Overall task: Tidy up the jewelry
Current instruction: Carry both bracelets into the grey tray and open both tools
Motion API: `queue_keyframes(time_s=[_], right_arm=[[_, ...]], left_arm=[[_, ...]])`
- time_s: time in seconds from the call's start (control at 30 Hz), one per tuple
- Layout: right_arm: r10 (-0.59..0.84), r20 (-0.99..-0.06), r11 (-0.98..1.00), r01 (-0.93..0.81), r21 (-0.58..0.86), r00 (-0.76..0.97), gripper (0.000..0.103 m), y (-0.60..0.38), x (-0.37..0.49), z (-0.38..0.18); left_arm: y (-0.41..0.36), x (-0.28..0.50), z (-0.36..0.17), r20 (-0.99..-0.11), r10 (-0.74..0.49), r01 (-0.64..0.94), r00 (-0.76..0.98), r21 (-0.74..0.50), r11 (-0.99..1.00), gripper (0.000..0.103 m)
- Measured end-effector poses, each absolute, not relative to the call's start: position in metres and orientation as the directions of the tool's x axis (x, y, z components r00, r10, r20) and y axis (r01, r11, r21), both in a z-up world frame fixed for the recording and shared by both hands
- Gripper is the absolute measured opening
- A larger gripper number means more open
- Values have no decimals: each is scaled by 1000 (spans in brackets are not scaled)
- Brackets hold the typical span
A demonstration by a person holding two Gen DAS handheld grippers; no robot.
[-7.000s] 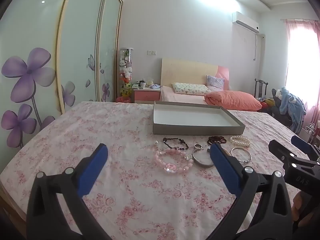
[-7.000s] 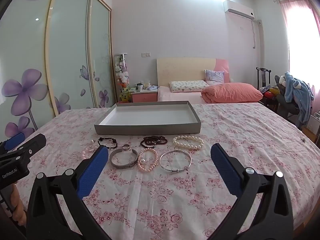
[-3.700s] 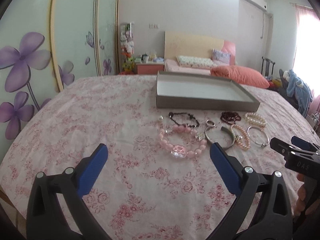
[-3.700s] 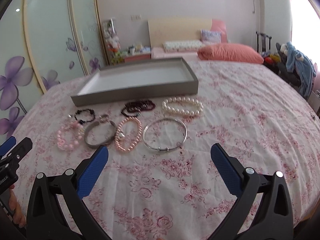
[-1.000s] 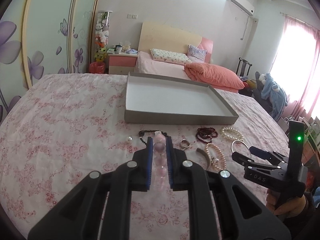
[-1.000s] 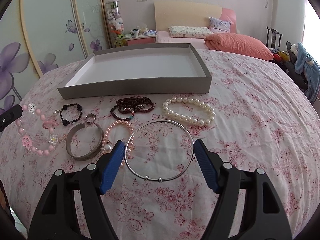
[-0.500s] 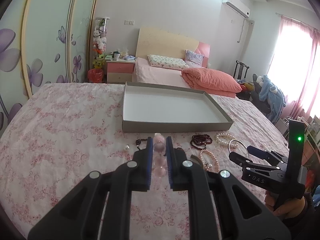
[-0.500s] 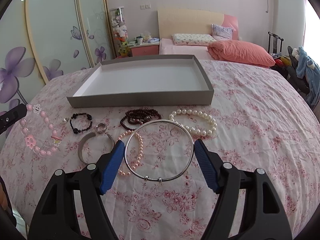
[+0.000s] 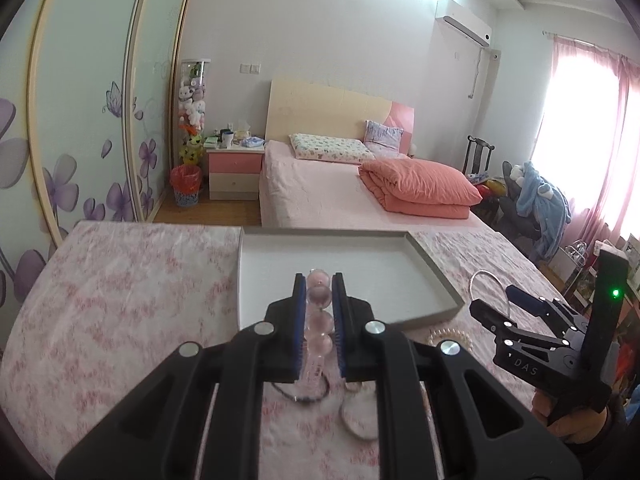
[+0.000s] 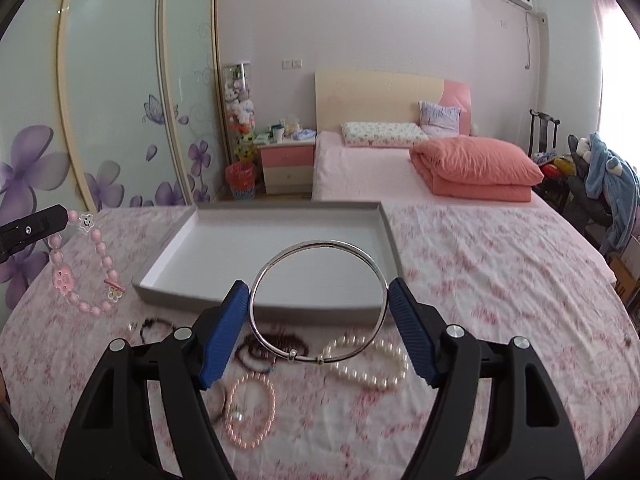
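Two-handed carry toward the tray. My left gripper (image 9: pixel 318 316) is nearly closed, its blue pads pinching the pink beaded bracelet with star and flower charms (image 10: pixel 82 264); the beads stand in a line between the pads, and in the right wrist view the rest of the loop hangs free below them, clear of the cloth. My right gripper (image 10: pixel 318 316) stands wide, its pads pressed against opposite sides of the thin silver bangle (image 10: pixel 318 300), which is held across its full width, lying nearly flat with its clasp end toward me.

The shallow grey rectangular cardboard tray with a white floor (image 10: pixel 390 252) lies straight ahead of both pairs of fingers and below them, its long side running across my view. Each held piece appears over the tray's near wall. I judge neither hand clearly nearer; the left sits toward the tray's left half, the right toward its middle.

Contents: the tray holds nothing that I can see. On the pink floral bedcover (image 10: pixel 500 272), near the tray's front wall, lie a white pearl bracelet (image 10: pixel 368 364), a pink pearl bracelet (image 10: pixel 252 412), a dark red bead bracelet (image 10: pixel 276 346) and a small black bead bracelet (image 10: pixel 154 326); other pieces are hidden by my fingers.
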State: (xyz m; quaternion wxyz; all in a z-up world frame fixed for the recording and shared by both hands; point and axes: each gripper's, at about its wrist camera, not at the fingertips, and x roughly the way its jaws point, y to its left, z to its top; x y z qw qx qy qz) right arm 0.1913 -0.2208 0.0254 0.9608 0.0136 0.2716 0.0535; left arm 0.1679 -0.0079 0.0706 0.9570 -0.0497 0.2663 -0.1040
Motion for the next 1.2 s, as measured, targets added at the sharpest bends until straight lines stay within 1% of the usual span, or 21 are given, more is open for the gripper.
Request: queue_keyframes(time_s=[0.17,0.37,0.6,0.93,1.2], right_arm=[[104,-507,994,-78,71,856,72,-227,225,28],[90,-525,995,-49,91,847,72,-233,270,15],[100,-593,994,-58,89,799,72,-221,317,-7],[88,-734,996,-64,61,673,72,-196,370,-46],[65,-756,998,-59,35,651,73,-188,375,-50]], left_arm=[[-15,206,72,-513,-206,158,833,-135,978,14],[-18,255,54,-562,-183,120,807,-146,982,14],[-26,300,37,-592,-174,115,787,-136,984,14],[-31,356,6,-650,-186,110,737,-155,982,14],[-27,377,-11,-673,-199,102,713,-181,978,14]])
